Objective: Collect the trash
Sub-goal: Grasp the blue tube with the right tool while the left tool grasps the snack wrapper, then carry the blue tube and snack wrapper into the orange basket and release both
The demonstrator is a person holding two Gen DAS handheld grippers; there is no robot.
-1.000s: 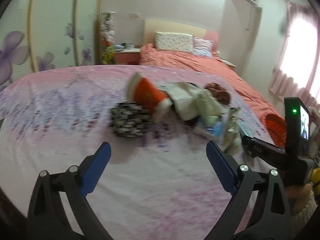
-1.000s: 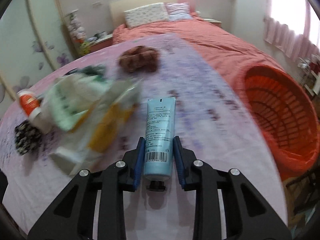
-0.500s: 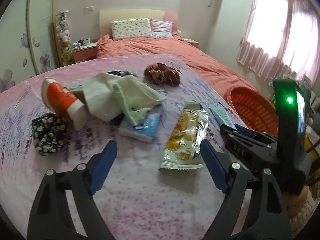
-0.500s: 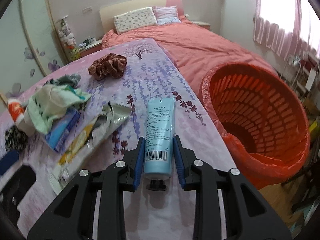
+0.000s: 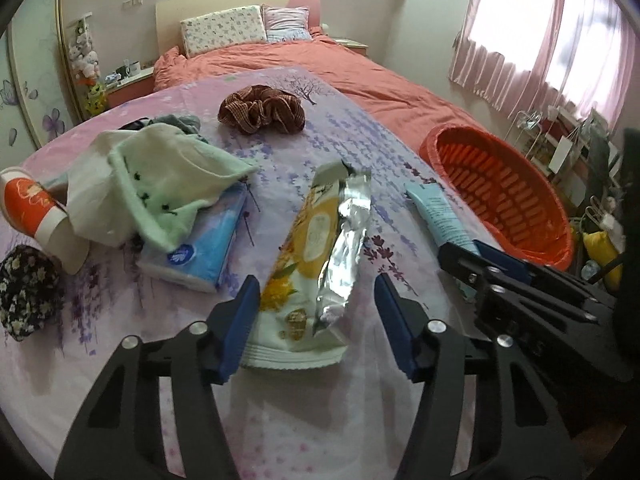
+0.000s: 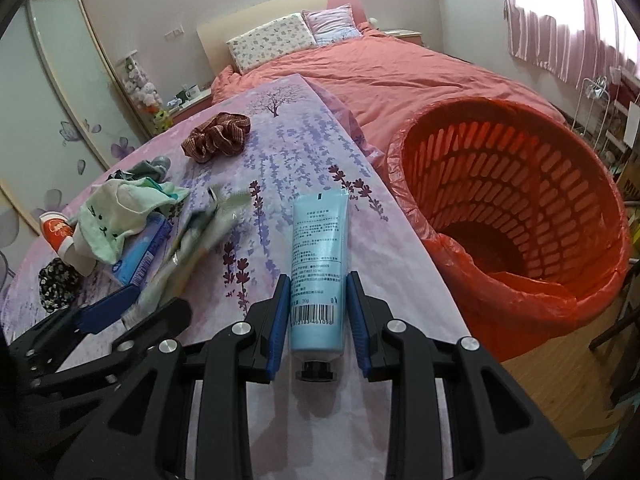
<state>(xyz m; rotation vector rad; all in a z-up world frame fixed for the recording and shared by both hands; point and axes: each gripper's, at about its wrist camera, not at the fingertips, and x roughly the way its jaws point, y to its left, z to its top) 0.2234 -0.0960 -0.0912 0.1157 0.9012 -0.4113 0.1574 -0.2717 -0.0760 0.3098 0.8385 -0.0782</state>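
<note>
While the left gripper (image 5: pixel 316 312) is being narrowed around the flat, crinkly foil snack wrapper (image 5: pixel 316 256) on the lilac-printed sheet (image 5: pixel 280 420), its 2 pads seemingly not yet pressing, the slick film is at risk of being skated aside. The smooth blue tube (image 6: pixel 318 276) is being pinched by the right gripper (image 6: pixel 318 312) beside the slatted orange basket (image 6: pixel 520 216).
</note>
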